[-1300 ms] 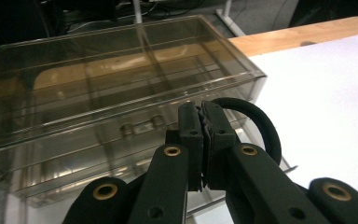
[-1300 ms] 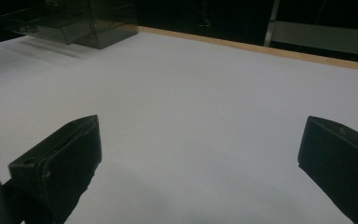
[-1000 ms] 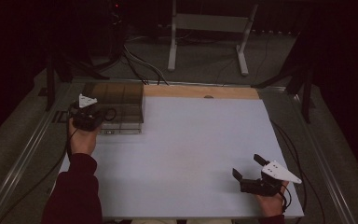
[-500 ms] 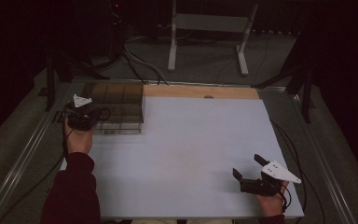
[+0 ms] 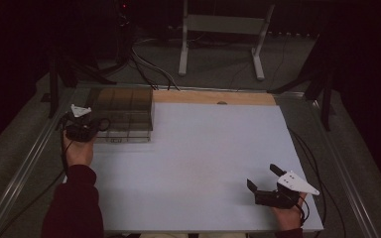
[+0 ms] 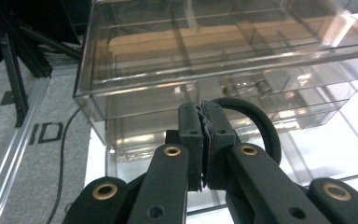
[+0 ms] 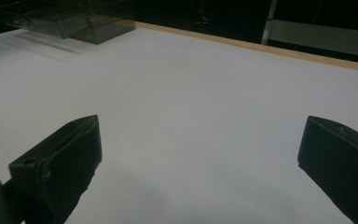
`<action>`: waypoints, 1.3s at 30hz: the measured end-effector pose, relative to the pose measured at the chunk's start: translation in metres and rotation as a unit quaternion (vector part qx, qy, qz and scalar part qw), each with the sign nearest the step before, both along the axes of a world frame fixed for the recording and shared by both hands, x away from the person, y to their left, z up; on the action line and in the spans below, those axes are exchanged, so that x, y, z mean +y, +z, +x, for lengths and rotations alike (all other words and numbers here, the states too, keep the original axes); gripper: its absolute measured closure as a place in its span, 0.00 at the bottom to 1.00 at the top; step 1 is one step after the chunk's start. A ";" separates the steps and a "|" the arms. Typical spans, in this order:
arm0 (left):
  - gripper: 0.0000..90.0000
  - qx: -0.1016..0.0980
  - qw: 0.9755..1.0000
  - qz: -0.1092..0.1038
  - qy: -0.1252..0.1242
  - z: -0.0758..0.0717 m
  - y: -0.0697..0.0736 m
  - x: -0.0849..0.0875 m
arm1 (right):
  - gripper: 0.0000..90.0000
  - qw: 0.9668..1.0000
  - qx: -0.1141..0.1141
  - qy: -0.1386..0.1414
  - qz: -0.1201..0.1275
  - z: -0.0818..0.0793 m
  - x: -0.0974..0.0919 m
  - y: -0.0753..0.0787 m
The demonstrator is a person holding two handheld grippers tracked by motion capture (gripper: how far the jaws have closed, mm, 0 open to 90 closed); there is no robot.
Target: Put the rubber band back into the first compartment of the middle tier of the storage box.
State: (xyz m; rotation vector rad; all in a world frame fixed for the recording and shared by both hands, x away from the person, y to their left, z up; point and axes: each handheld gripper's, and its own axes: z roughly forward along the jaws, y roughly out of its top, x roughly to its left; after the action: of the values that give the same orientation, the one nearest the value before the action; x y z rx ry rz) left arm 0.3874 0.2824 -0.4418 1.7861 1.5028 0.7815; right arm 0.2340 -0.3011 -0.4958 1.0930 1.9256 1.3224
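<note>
My left gripper [image 6: 204, 112] is shut on a black elastic band [image 6: 261, 128], and the band's loop bulges out to the right of the jaws. Just in front of it stands a clear plastic drawer box [image 6: 214, 51], with its bottom drawer [image 6: 307, 109] pulled out a little. In the high view the left gripper [image 5: 93, 128] is at the left front corner of the box [image 5: 126, 111]. My right gripper [image 5: 264, 177] rests near the table's front right, open, with nothing between its jaws [image 7: 200, 144].
The white table top [image 5: 203, 148] has a wooden strip [image 5: 213, 97] along its far edge. Metal rails [image 5: 25, 168] run down both sides. Cables [image 5: 149, 69] and a stand's legs [image 5: 218, 44] lie on the floor beyond the table.
My left gripper has shifted a little to the left and nearer to the person, still shut on the band. The right gripper has not moved.
</note>
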 end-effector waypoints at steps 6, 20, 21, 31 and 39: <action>0.99 0.004 1.000 0.001 0.016 0.000 -0.006 0.007 | 0.00 1.000 0.001 -0.003 0.001 0.000 -0.001 0.000; 0.99 0.020 0.999 0.019 0.033 0.005 -0.019 0.012 | 0.00 1.000 0.003 -0.006 0.001 0.001 -0.002 -0.001; 0.99 0.021 0.999 0.020 0.035 0.005 -0.020 0.012 | 0.00 1.000 0.003 -0.006 0.001 0.001 -0.002 -0.001; 0.98 0.036 0.998 0.024 0.050 0.006 -0.035 0.014 | 0.00 1.000 0.004 -0.007 0.002 0.001 -0.002 -0.001; 0.98 0.036 0.998 0.021 0.051 0.007 -0.036 0.013 | 0.00 1.000 0.004 -0.007 0.003 0.001 -0.002 -0.001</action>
State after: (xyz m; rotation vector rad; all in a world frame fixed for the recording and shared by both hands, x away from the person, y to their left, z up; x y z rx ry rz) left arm 0.3949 0.2951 -0.4774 1.7965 1.6463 0.8127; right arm 0.2352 -0.3032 -0.4968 1.1146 1.9178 1.3184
